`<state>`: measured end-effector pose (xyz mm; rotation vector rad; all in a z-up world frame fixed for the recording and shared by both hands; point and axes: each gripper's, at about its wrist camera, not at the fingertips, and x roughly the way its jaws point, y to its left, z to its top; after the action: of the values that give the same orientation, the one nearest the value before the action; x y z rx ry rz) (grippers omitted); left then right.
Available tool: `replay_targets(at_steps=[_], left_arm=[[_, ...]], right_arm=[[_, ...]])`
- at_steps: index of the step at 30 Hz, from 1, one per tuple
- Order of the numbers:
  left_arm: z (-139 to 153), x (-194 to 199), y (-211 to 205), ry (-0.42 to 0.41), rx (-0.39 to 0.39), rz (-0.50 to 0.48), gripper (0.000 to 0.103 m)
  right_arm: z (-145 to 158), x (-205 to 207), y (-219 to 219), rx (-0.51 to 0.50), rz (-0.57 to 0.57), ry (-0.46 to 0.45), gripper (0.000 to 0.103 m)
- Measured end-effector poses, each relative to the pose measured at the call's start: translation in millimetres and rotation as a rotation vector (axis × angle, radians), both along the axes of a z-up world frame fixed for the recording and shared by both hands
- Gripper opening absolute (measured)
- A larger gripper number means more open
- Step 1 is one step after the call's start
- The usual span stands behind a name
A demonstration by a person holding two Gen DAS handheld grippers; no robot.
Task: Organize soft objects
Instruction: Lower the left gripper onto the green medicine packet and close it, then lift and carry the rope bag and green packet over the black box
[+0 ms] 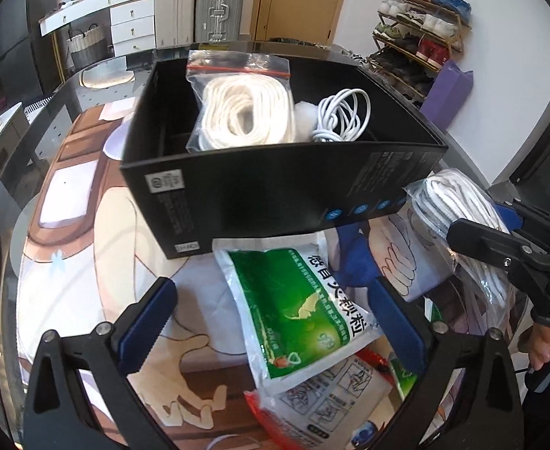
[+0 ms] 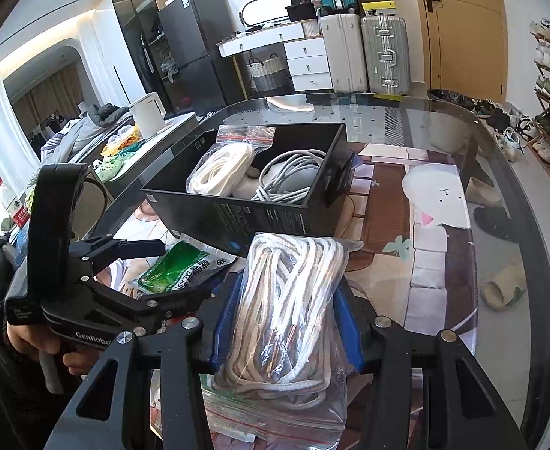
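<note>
Glass tabletop (image 2: 443, 127) carries an open black cardboard box (image 1: 275, 195); right gripper (image 2: 286, 322) pinches a clear bagged white rope coil (image 2: 289, 300), left gripper (image 1: 271, 322) spread above a green-white sachet (image 1: 293, 307).

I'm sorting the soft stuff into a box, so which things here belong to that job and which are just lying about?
Part of the job:
black box
bagged rope in the box
white cable
bagged rope held by the right gripper
green packet in front of the open left gripper

Just lying about:
kettle
suitcases
shoe rack
</note>
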<state>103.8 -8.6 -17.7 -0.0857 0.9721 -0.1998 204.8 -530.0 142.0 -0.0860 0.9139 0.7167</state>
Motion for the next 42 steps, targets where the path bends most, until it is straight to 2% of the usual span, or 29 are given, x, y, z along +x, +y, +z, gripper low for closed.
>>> replay_targets(at_steps=[4,9,15,24,33,35,39,42], left_arm=[[1.4,-0.3,4.8,-0.006,0.003,-0.011,0.083],[3.9,0.6,10.9,-0.014,0.005,-0.008,0.057],[5.2,-2.4,18.2,-0.021,-0.016,-0.020,0.043],[13.1,-12.5,27.6,-0.054,-0.020,-0.023,0.037],[24.4,-20.1,35.1,-0.092,-0.027,-0.018,0.037],[28.0,-21.4,35.5,-0.103,-0.029,-0.021,0.030],[33.0,-23.9,35.2,-0.117,-0.021,-0.030,0.030],[27.5,-22.0,35.8,-0.091,-0.012,-0.022,0.033]], right_arm=[[0.5,-0.2,0.4,0.000,0.002,0.000,0.048],[2.3,-1.5,0.4,0.001,0.003,-0.004,0.048],[4.2,-2.3,-0.2,0.003,0.004,-0.009,0.048],[9.2,-3.7,-1.9,0.013,0.001,-0.025,0.048],[13.8,-5.9,-3.2,0.019,0.006,-0.038,0.048],[15.2,-7.0,-4.0,0.021,0.006,-0.041,0.048],[17.0,-7.6,-5.7,0.021,0.006,-0.044,0.048],[17.0,-7.4,-5.0,0.019,0.006,-0.045,0.048]])
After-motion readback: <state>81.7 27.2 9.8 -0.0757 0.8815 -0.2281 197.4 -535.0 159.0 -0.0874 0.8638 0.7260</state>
